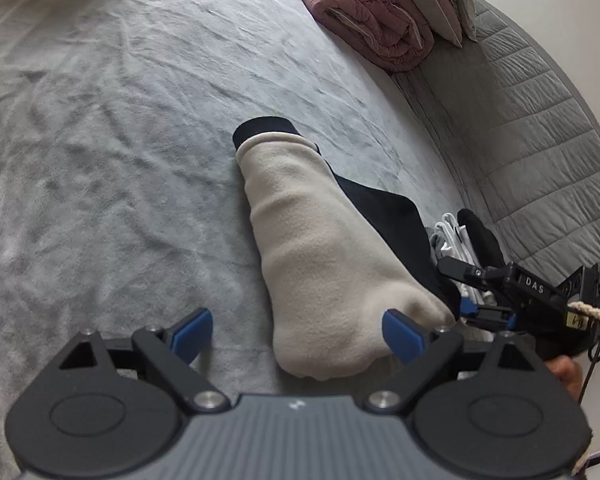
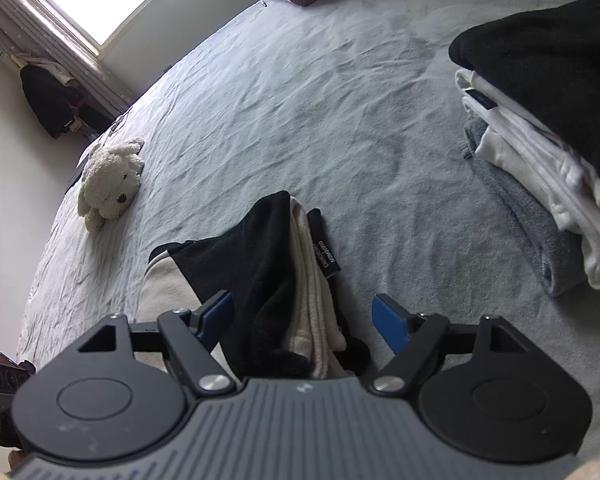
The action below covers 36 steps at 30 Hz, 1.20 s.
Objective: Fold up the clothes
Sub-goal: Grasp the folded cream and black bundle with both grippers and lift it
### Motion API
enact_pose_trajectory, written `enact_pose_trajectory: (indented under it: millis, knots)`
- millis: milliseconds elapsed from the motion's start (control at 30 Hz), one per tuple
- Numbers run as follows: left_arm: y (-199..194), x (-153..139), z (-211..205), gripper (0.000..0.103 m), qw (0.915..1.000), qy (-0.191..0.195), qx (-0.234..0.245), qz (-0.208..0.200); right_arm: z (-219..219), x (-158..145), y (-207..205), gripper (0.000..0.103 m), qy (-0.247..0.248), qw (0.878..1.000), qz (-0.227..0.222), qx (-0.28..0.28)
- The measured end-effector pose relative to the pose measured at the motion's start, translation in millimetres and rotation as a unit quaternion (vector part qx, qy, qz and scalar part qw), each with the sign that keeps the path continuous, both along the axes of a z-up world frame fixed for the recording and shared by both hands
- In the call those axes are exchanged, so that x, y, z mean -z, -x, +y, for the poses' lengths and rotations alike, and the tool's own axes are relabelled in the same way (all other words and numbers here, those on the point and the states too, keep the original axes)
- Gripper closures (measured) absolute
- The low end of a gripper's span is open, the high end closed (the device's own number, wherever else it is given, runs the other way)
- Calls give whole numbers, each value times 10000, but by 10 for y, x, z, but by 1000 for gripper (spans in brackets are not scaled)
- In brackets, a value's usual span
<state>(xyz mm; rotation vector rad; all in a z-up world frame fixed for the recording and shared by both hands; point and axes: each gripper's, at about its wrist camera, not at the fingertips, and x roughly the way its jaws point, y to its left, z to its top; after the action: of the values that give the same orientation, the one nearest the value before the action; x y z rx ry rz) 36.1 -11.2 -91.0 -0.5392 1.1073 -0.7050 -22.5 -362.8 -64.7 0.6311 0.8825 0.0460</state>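
Soft, light, limp fleece garment on the bed, cream over black. Left gripper jaws wide, cream end between them, unclamped. Right gripper jaws wide astride the bunched folds. Best pinched at a folded edge, probably.

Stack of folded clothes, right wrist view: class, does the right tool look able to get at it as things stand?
Probably yes. The right tool is open, and only bare bedsheet lies between it and the stack of folded clothes; the folded garment sits beneath the tool, not in the way.
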Motion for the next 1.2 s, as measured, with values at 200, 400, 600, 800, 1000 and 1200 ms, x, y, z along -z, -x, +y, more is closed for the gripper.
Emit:
enact_pose_trajectory:
  millis: [200, 400, 600, 800, 1000, 1200]
  knots:
    - [-94, 99, -49, 12, 9983, 422, -235, 315, 3, 115, -85, 24, -456, 9987, 181, 112]
    - [-158, 198, -158, 19, 9958, 718, -457, 326, -131, 326, -145, 25, -1082, 9929, 364, 340]
    - [-133, 302, -228, 40, 9932, 832, -809, 104, -236, 487, -128, 41, -1597, 9859, 208, 450]
    - [-55, 187, -264, 60, 9939, 564, -938, -156, -250, 391, -95, 62, -1625, 9861, 67, 339]
    - [-13, -43, -297, 63, 9927, 575, -1020, -291, -316, 218, -53, 64, -1682, 9850, -134, 354]
    - [-22, -340, -398, 63, 9922, 602, -984, -478, -467, -47, 29, 65, -1763, 9827, -457, 324]
